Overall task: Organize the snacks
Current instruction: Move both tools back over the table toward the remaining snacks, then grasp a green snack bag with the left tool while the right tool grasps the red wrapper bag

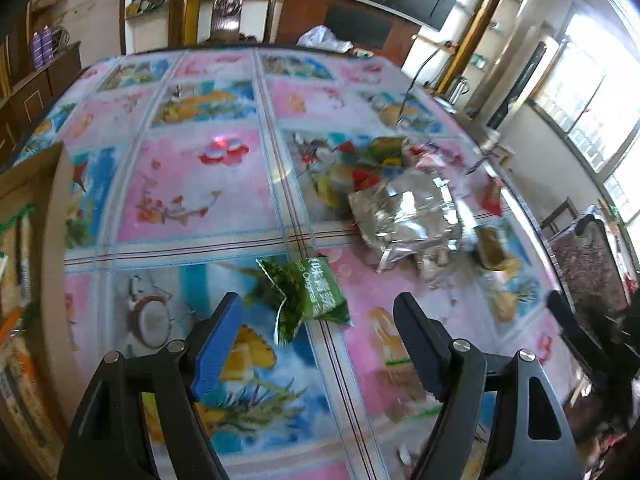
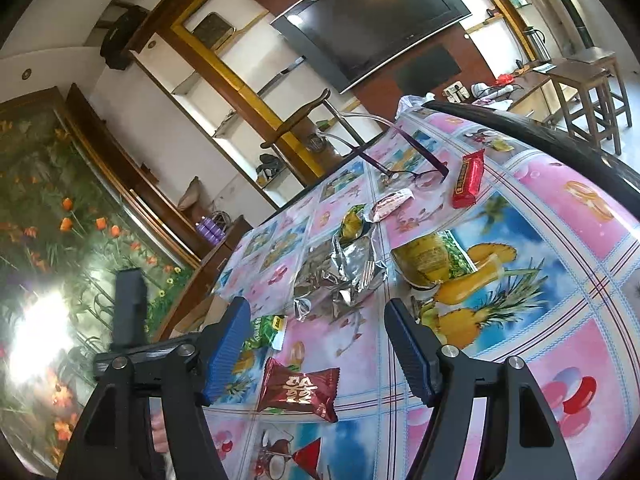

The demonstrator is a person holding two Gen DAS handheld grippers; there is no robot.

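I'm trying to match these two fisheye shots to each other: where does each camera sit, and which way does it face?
Left wrist: on the left hand-held gripper, tilted down at the fruit-print tablecloth; open jaws frame a green snack packet, with a cardboard box at the left.
Right wrist: on the right hand-held gripper, rolled, facing across the table toward the television; open jaws over a dark red candy packet.
Shared: silver foil bag, green packet, wooden chair.
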